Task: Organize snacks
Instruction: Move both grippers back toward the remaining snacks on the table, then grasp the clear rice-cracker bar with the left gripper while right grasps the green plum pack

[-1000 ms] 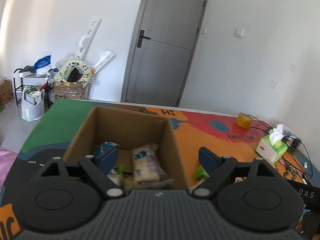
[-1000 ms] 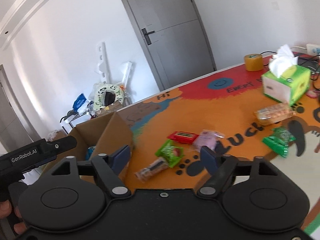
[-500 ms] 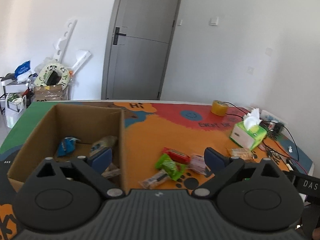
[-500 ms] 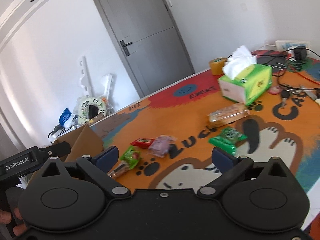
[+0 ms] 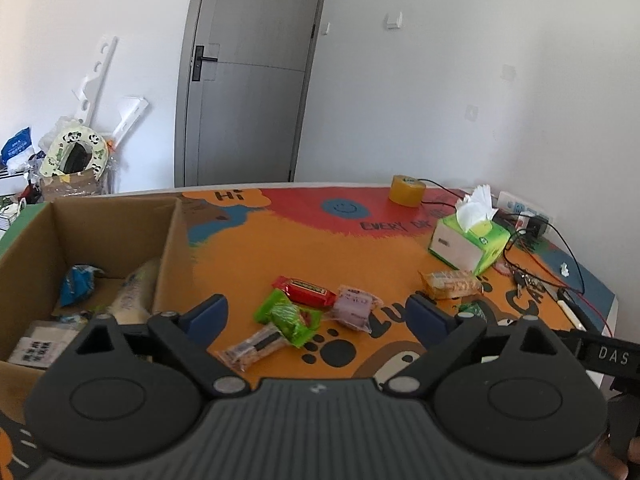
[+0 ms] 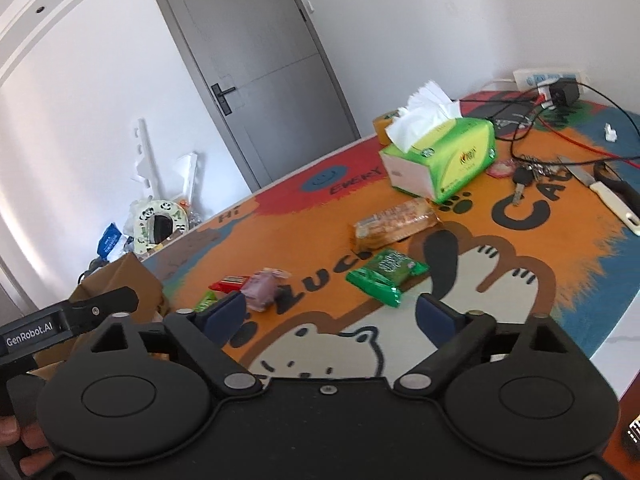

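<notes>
A cardboard box (image 5: pixel 168 240) on the left of the table holds several snack packs, among them a blue one (image 5: pixel 78 282). Loose on the colourful mat lie a red bar (image 5: pixel 306 290), a light green pack (image 5: pixel 288 316), a pink pack (image 5: pixel 354 306), a clear-wrapped bar (image 5: pixel 254 346), a biscuit pack (image 6: pixel 394 222) and a dark green pack (image 6: pixel 386 274). My left gripper (image 5: pixel 316 316) is open and empty, above the loose snacks right of the box. My right gripper (image 6: pixel 330 316) is open and empty, just short of the dark green pack.
A green tissue box (image 6: pixel 444 158), a tape roll (image 5: pixel 406 190), keys (image 6: pixel 524 176), a knife (image 6: pixel 604 194), cables and a power strip (image 6: pixel 550 78) lie at the right and back of the table. The table's right edge (image 6: pixel 612 332) is near.
Both grippers have swung right, away from the box. The left view now shows the loose snacks in its middle. The right view now faces the dark green pack.
</notes>
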Demonstrator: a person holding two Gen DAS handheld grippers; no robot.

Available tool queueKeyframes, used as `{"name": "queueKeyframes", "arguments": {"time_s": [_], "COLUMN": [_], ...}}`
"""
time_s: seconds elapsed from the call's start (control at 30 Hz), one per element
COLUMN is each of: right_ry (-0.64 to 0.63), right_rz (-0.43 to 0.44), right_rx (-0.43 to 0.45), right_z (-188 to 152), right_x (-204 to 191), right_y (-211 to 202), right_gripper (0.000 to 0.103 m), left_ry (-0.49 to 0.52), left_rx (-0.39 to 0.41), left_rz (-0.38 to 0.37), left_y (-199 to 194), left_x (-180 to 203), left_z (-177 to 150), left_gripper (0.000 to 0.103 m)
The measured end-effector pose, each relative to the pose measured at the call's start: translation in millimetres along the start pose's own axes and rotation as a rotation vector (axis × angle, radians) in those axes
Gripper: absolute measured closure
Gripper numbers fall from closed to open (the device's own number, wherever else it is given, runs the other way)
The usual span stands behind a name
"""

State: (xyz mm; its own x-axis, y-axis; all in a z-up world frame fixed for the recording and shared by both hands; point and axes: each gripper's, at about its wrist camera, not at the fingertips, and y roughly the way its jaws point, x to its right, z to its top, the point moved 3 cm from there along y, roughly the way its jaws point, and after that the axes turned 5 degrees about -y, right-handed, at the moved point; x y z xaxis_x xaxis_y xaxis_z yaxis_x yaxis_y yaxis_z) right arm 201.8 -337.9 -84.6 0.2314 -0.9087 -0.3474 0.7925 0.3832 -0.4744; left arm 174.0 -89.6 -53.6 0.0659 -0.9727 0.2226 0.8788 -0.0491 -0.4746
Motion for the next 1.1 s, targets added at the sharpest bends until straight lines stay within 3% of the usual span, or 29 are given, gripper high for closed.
{"name": "queueKeyframes", "arguments": {"time_s": [0.23, 0.83, 0.97, 1.1], "right_ry": [0.023, 0.066, 0.064, 0.055], "right_rz": [-0.003, -0.001, -0.01, -0.02], "right_rx": [-0.025, -0.047, -0.046, -0.051], "right_z": [-1.1, 5.6, 7.8, 9.8], "right_x": [12.7, 28.5, 27.2, 24.5], "right_y": [19.2, 57.9, 66.1, 74.6], "right_gripper": [0.021, 0.021, 0.021, 0.021], "left_ry": [0.027, 0.013, -0.006, -0.014], "left_rx": [-0.028, -0.071, -0.09, -0.105], "left_rz": [0.02, 0.132, 0.149, 0.15], "left_y": [24.7, 62.0, 67.1, 74.5], "left_x": [3.9, -18.9, -31.7, -37.7], "left_z": [-8.7, -18.8, -21.5, -25.5], "left_gripper": [0.02, 0.023, 0.04, 0.047]}}
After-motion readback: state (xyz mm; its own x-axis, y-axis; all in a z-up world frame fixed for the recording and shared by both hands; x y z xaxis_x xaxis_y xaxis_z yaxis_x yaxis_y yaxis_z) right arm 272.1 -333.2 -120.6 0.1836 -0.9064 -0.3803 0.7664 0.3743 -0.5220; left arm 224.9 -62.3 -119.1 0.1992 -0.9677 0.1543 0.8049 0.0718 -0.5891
